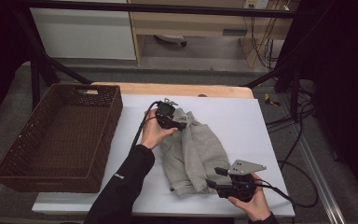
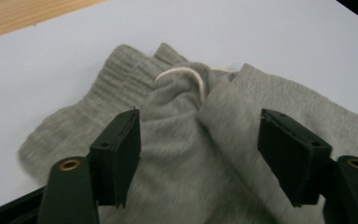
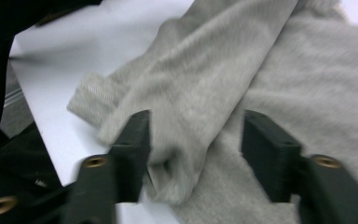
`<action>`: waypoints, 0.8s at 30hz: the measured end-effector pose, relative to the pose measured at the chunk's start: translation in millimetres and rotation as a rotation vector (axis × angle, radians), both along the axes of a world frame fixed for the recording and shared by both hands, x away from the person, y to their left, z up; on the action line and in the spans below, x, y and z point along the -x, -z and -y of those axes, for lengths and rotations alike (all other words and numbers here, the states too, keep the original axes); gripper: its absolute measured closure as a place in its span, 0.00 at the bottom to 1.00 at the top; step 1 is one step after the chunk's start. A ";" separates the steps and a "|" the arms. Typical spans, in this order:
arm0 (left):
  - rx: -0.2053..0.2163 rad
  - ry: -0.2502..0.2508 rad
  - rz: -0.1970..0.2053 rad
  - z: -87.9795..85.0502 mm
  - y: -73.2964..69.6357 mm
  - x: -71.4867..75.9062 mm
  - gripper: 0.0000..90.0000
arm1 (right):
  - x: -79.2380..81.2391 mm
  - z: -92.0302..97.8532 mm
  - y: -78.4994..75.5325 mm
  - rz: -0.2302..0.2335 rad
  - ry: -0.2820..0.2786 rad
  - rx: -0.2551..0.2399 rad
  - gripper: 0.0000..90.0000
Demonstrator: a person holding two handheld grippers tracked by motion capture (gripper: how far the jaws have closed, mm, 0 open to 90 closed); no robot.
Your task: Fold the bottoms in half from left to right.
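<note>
A crumpled grey knit garment (image 1: 193,149) lies on the white sheet in the middle of the table. Its ribbed hem and a white drawstring (image 2: 186,74) show in the left gripper view. My left gripper (image 1: 182,125) is at the garment's far end, and its jaws stand apart over the cloth (image 2: 182,154) without pinching it. At the near end, my right gripper (image 1: 213,177) stands open, with a loose fold of the garment (image 3: 191,140) lying between its jaws. A ribbed cuff (image 3: 93,95) lies just beyond that fold.
A dark brown wicker basket (image 1: 107,135) with nothing in it stands at the left of the table. The white sheet (image 1: 233,116) covers a wooden tabletop (image 1: 177,89). Cables trail off the right side onto the floor.
</note>
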State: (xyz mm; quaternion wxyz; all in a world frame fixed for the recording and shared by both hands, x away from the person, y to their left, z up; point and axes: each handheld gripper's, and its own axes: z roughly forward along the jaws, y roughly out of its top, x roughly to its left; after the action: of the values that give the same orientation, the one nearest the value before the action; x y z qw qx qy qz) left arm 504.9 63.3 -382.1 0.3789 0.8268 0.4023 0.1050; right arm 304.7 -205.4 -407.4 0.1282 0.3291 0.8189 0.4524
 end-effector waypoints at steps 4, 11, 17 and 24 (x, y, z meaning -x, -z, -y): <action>0.014 0.011 0.001 -13.4 -2.0 12.6 0.24 | -1.6 -2.7 -4.9 0.016 0.016 -0.011 0.27; 0.001 0.030 -0.012 -29.6 9.4 42.5 0.18 | -8.6 -15.8 -1.3 -0.006 0.009 0.014 0.27; 0.018 0.055 -0.058 -42.4 29.3 69.6 0.23 | -11.2 -25.6 -1.2 -0.021 -0.014 0.002 0.31; 0.060 0.074 -0.121 -48.5 48.9 94.7 0.43 | -13.7 -44.1 -1.4 -0.025 -0.049 0.019 0.40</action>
State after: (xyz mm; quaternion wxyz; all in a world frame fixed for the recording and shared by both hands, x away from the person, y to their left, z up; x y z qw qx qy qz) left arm 410.2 111.8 -431.1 0.3821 0.8343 0.3964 0.0288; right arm 318.4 -161.3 -406.0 0.1100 0.3131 0.8327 0.4433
